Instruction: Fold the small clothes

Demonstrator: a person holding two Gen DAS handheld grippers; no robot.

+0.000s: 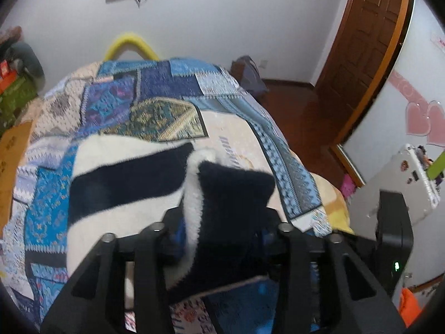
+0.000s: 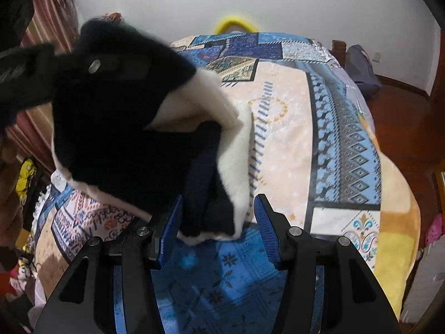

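Note:
A fuzzy navy-and-white striped garment [image 1: 125, 183] lies partly on the bed and partly lifted. My left gripper [image 1: 222, 231] is shut on a navy fold of it edged in white, held above the quilt. In the right wrist view the same garment [image 2: 133, 139] hangs from the left gripper [image 2: 94, 64] at upper left. Its lower hem drops between the blue pads [image 2: 267, 222] of my right gripper [image 2: 217, 222], whose jaws stand open around the cloth without pinching it.
The bed carries a blue, cream and patchwork quilt [image 1: 155, 103], also in the right wrist view [image 2: 292, 128]. A yellow hoop [image 1: 130, 46] sits at the far end. A wooden door [image 1: 367, 41] and red-brown floor lie right. A white case [image 1: 403, 183] stands nearby.

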